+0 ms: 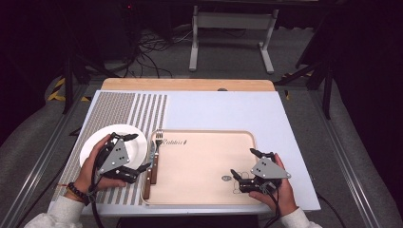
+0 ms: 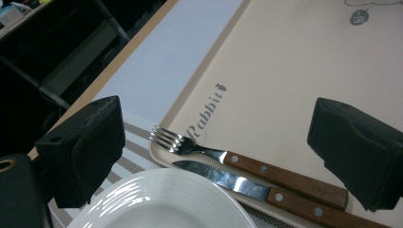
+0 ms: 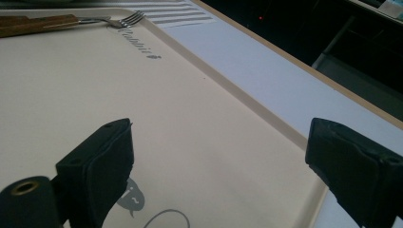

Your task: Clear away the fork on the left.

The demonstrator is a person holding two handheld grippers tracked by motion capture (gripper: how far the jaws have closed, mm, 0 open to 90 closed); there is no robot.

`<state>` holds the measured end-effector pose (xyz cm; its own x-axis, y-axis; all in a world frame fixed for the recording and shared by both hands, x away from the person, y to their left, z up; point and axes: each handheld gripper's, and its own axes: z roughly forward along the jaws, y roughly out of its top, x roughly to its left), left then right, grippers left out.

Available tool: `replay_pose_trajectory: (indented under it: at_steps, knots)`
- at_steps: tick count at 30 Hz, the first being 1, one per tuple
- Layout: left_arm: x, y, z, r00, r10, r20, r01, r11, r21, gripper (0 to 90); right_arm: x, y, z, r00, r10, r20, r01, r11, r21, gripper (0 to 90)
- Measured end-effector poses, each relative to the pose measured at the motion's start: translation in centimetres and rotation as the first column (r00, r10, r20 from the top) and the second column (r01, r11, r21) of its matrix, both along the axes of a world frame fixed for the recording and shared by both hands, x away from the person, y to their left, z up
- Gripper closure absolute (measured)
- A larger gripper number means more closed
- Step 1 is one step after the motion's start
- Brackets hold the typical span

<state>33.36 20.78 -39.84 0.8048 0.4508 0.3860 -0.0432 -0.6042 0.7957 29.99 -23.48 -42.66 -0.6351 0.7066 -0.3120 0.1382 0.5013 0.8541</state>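
With both sets of jaws wide open and empty, the left gripper [image 1: 127,153] hovering over the plate [image 1: 97,141] should probably drop low and square onto the rim beside the tray [image 1: 204,190] before squeezing

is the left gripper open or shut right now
Open. In its own view the left gripper shows both jaws wide apart over the plate, holding nothing.

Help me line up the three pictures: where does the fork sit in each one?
High view: the fork lies along the tray's left edge, tines away from the person, beside the knife.
Left gripper view: fork at lower centre, between the open tongs, above the knife.
Right gripper view: fork at the top left edge.
Shared landmark: the "Rabbit" lettering by the tines.
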Motion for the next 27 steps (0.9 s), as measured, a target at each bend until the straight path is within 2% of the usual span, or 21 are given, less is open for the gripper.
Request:
replay_pose_trajectory:
  at_steps: [2, 6, 11, 17, 21, 27]
  knots:
    - [-0.3, 0.4, -0.1, 0.9998, 0.012, 0.018, -0.012, 0.9999, 0.006, 8.6, 0.0, 0.0, 0.1, 1.0, 0.007, -0.001, -0.007, 1.0, 0.004, 10.2]
    - [-0.6, 1.1, -0.4, 0.9993, 0.028, 0.024, -0.028, 0.9996, 0.0, 8.4, -0.1, 0.1, 0.1, 1.0, 0.008, 0.004, -0.008, 1.0, -0.003, 10.4]
    - [-0.9, 2.2, -0.8, 0.9987, 0.05, 0.009, -0.05, 0.9985, -0.02, 6.5, -0.1, 0.2, 0.1, 0.9999, 0.005, 0.011, -0.005, 1.0, -0.003, 10.6]
    - [-1.4, 3.0, -1.6, 0.9968, 0.08, 0.008, -0.08, 0.9968, -0.004, 6.1, -0.1, 0.2, 0.2, 0.9998, 0.005, 0.018, -0.005, 1.0, -0.001, 10.0]
    - [-1.7, 3.4, -1.9, 0.9957, 0.092, 0.01, -0.092, 0.9957, -0.012, 6.8, -0.1, 0.3, 0.1, 0.9997, 0.005, 0.022, -0.005, 1.0, -0.004, 10.1]
    - [-2.8, 4.5, -3.3, 0.9877, 0.157, 0.005, -0.156, 0.9876, -0.015, 9.5, 0.0, 0.4, 0.4, 0.9996, -0.002, 0.029, 0.002, 1.0, 0.004, 10.0]
